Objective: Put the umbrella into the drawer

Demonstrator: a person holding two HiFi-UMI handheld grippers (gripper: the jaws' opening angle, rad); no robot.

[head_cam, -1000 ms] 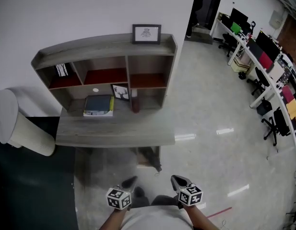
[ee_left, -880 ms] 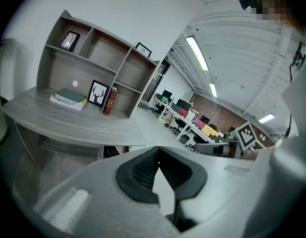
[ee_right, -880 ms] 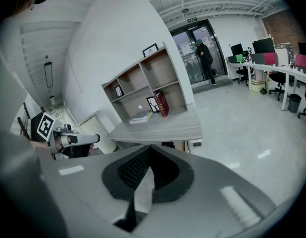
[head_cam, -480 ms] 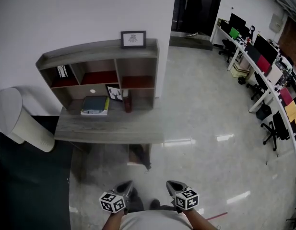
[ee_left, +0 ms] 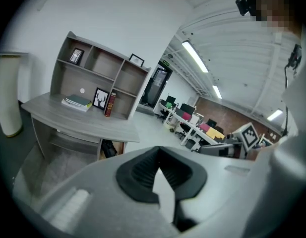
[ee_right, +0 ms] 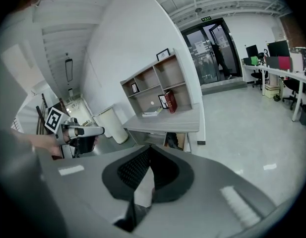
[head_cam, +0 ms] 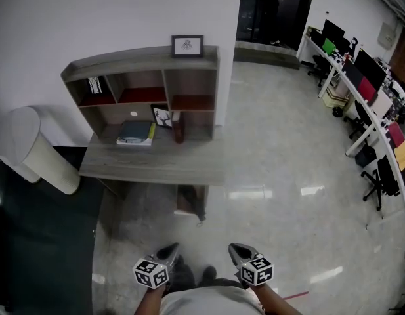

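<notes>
The left gripper [head_cam: 168, 249] and right gripper [head_cam: 239, 249] hang closed and empty (jaws meeting) at the near edge. The desk [head_cam: 149, 169] sits slightly farther off than a second ago. A dark bundle [head_cam: 191, 202], seemingly the umbrella, lies beneath its right end.

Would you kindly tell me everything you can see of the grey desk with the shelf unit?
The desk looks like grey wood-grain board and stands against the white wall. Its shelf unit has open compartments with reddish upper shelves. A framed picture stands on top; a stack of books, a small frame and an upright dark red book rest on the desktop. A dark object lies underneath.
</notes>
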